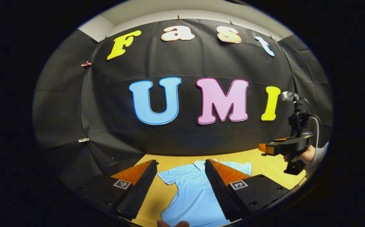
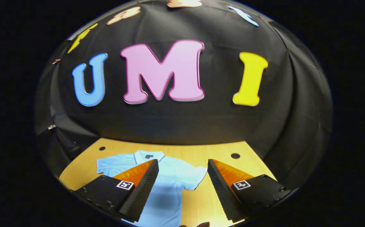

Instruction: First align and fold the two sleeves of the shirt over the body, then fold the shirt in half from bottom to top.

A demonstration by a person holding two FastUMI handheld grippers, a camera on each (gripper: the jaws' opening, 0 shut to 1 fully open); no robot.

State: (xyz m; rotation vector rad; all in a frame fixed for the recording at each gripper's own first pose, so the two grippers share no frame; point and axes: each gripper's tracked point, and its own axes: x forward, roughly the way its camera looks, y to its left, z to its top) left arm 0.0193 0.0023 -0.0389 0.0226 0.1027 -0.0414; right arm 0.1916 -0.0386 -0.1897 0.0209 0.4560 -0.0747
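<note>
Shirt (image 2: 166,176) lying flat on the table (image 2: 220,150), sleeves spread.
I'm holding the left gripper (image 1: 180,183) and right gripper (image 2: 182,186) spread wide above it, gripping nothing; a hand (image 1: 305,155) is holding the right one.

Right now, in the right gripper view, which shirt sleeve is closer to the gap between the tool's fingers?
The sleeve on the picture's right. Its edge reaches into the gap between the fingers, while the other sleeve lies flat beyond the left finger. Both are still unfolded.
</note>
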